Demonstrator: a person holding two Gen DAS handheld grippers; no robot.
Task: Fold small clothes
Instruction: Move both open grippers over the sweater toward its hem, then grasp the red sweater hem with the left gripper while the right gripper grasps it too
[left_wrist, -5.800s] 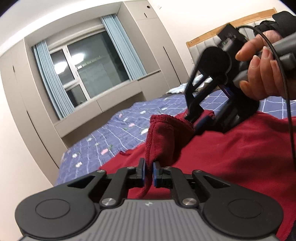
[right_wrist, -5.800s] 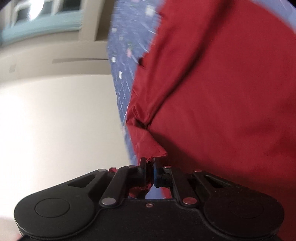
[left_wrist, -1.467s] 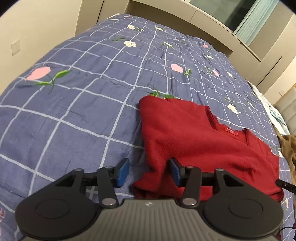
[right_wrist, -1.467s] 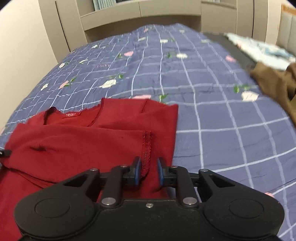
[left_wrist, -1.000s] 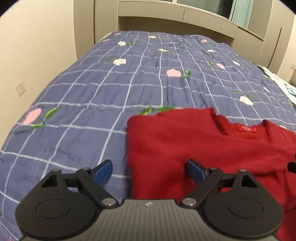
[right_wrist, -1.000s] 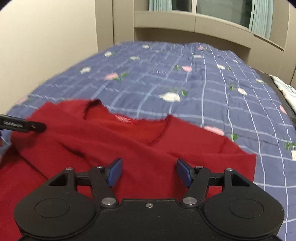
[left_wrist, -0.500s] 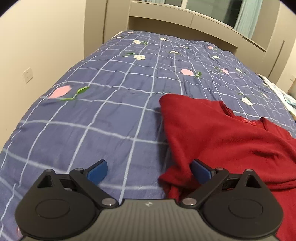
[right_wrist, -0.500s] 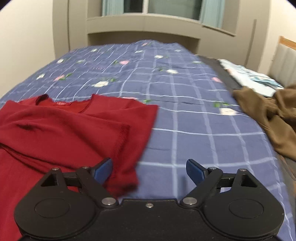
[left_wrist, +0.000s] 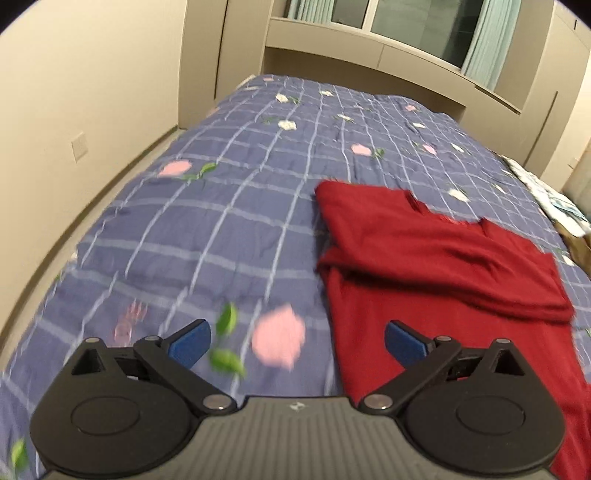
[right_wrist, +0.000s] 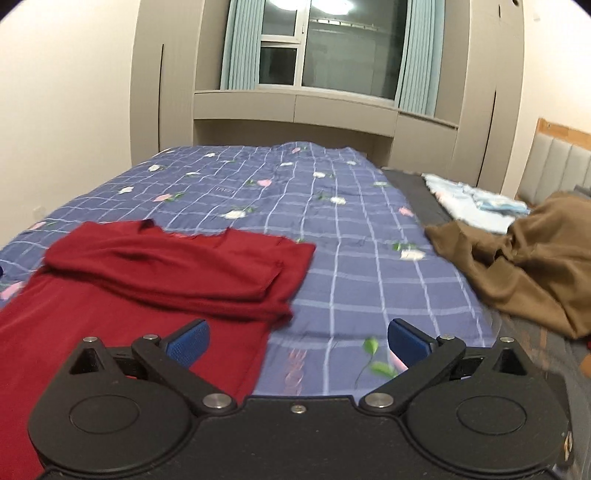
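A dark red top (left_wrist: 436, 258) lies flat on the blue checked bedspread (left_wrist: 229, 206), its sleeves folded across the chest. In the right wrist view the red top (right_wrist: 155, 273) lies at the left. My left gripper (left_wrist: 297, 341) is open and empty above the garment's left edge, near its lower part. My right gripper (right_wrist: 298, 341) is open and empty above the garment's right edge. Neither gripper touches the cloth.
A brown garment (right_wrist: 524, 266) lies crumpled at the right of the bed, with a pale blue cloth (right_wrist: 476, 206) behind it. A wall (left_wrist: 85, 110) runs close along the bed's left side. Cabinets and a window (right_wrist: 325, 51) stand beyond the bed's far end.
Both grippers let go of the red top about a second ago and opened wide. They have since drawn back toward the garment's lower part, the left to its left edge, the right to its right edge.
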